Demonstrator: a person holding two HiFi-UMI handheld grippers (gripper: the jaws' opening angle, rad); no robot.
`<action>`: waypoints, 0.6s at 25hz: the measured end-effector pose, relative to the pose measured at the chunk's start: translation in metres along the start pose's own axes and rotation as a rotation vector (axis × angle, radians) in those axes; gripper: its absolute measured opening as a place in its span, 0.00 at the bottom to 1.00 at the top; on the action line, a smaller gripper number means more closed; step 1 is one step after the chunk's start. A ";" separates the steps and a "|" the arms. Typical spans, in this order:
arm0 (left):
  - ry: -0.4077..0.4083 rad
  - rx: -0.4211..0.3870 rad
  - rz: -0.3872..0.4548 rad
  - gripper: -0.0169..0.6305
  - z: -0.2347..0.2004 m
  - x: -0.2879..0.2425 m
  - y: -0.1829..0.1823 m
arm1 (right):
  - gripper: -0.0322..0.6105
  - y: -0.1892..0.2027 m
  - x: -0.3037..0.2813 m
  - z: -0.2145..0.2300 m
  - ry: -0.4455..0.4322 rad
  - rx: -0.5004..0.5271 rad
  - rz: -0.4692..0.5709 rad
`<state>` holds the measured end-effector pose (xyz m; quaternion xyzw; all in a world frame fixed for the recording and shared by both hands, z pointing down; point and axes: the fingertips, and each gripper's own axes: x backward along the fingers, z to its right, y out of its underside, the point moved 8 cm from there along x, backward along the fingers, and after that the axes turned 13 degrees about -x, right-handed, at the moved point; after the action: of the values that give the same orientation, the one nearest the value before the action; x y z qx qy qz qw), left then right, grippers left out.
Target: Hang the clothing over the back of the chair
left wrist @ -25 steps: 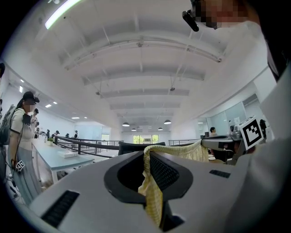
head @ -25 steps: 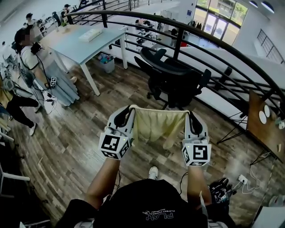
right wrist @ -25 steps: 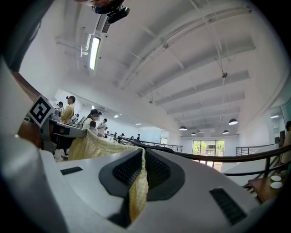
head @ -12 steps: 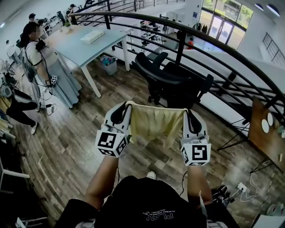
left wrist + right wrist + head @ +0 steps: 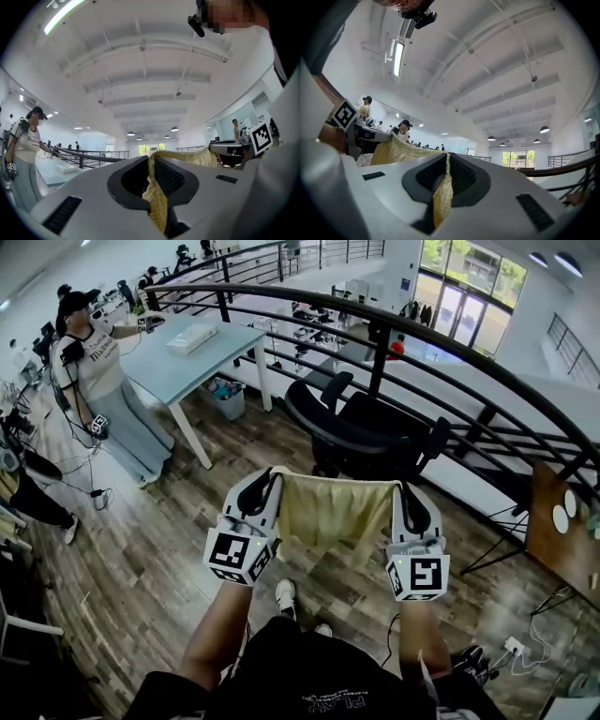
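A pale yellow garment (image 5: 330, 510) hangs stretched between my two grippers in the head view. My left gripper (image 5: 270, 478) is shut on its left top corner, and the cloth (image 5: 157, 194) shows pinched between the black pads in the left gripper view. My right gripper (image 5: 401, 489) is shut on the right top corner; the cloth (image 5: 441, 190) is clamped between its pads. The black office chair (image 5: 370, 432) stands just beyond the garment, its curved back facing me, in front of the railing.
A black metal railing (image 5: 375, 329) curves behind the chair. A light blue table (image 5: 178, 343) stands at the upper left, with a person (image 5: 98, 381) beside it. A wooden table (image 5: 558, 521) is at the right. Cables and a power strip (image 5: 511, 645) lie on the wood floor.
Both grippers have carried the stretched garment forward and a little higher, nearer the chair's back. The person by the blue table has shifted and raised an arm.
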<state>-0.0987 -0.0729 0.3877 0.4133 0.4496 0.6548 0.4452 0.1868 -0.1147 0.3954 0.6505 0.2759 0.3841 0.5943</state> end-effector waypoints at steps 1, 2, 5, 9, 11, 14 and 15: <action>0.009 0.002 0.009 0.10 -0.003 -0.005 0.000 | 0.11 -0.001 -0.005 0.001 0.008 0.003 0.005; 0.016 0.002 0.016 0.10 -0.007 -0.010 0.000 | 0.11 -0.002 -0.010 0.001 0.017 0.007 0.009; 0.040 0.000 0.039 0.10 -0.021 -0.029 0.001 | 0.11 -0.007 -0.025 0.002 0.046 0.031 0.022; 0.080 -0.002 0.057 0.10 -0.037 -0.050 0.004 | 0.11 -0.009 -0.043 0.004 0.094 0.048 0.034; 0.091 -0.004 0.067 0.10 -0.046 -0.059 0.004 | 0.11 -0.011 -0.052 0.003 0.112 0.067 0.038; 0.106 -0.010 0.083 0.10 -0.059 -0.075 0.002 | 0.11 -0.014 -0.067 0.002 0.149 0.083 0.042; 0.113 -0.010 0.088 0.10 -0.063 -0.081 0.001 | 0.11 -0.015 -0.071 0.002 0.158 0.091 0.044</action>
<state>-0.1368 -0.1642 0.3618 0.3926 0.4520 0.6985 0.3919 0.1507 -0.1715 0.3682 0.6501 0.3248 0.4344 0.5321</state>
